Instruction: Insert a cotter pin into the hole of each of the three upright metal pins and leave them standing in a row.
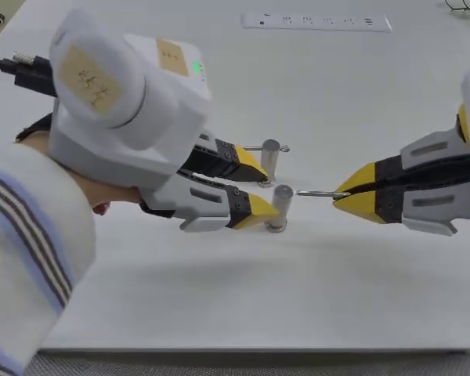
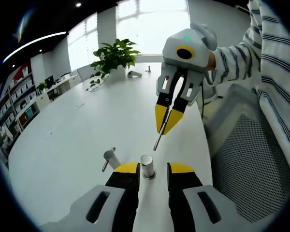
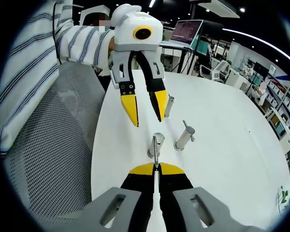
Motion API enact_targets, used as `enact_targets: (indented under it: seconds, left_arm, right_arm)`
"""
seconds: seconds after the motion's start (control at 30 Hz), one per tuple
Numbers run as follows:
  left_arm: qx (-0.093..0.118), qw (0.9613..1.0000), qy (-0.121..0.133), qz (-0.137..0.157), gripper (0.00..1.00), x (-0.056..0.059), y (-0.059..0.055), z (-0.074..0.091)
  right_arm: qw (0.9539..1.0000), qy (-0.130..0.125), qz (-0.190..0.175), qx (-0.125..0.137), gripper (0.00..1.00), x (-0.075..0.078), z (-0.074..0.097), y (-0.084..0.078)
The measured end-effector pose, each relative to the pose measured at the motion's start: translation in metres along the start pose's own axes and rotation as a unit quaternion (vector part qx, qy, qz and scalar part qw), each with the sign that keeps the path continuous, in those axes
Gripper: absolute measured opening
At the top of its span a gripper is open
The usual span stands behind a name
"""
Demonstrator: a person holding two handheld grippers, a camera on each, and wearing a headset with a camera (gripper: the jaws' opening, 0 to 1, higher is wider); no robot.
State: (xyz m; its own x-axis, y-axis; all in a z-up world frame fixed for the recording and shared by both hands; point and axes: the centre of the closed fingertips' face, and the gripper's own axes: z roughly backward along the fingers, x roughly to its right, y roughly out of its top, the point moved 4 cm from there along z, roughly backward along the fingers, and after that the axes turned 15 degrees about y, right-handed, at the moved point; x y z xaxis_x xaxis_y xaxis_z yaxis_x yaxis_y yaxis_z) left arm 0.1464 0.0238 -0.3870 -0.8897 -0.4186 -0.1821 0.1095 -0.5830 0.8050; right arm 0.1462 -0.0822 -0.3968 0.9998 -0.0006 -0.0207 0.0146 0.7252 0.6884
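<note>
Item, cotter pin (image 1: 317, 193), thin steel, likely light, stiff and slippery: I am pinching its rear end in my right gripper's (image 1: 346, 193) closed fingers, tip just short of the near upright metal pin (image 1: 282, 205) on the desk (image 1: 219, 282), which my left gripper's (image 1: 257, 190) wide fingers are flanking.

A white desk (image 1: 219, 298) with a rounded edge runs toward bright windows (image 2: 152, 21), and a leafy potted plant (image 2: 113, 55) stands at its far end. A white power strip (image 1: 317, 21) lies flat on the desk. Shelves (image 2: 19, 106) line one wall under a long ceiling light strip (image 2: 36, 43). A grey mesh chair (image 3: 53, 145) sits just beside the desk edge. A lit screen (image 3: 186, 31) glows farther back.
</note>
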Motion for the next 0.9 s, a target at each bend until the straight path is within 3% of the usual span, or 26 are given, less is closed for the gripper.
enact_targets:
  seconds: [0.4, 0.9]
  left_arm:
    - [-0.019, 0.9997, -0.006, -0.015, 0.18, -0.01, -0.007, -0.017]
    - [-0.028, 0.9991, -0.02, -0.023, 0.13, -0.009, -0.012, -0.028]
  right_arm:
    - [0.9998, 0.009, -0.015, -0.008, 0.0, 0.006, -0.006, -0.009]
    - [0.9996, 0.021, -0.019, -0.007, 0.0, 0.009, -0.013, -0.01]
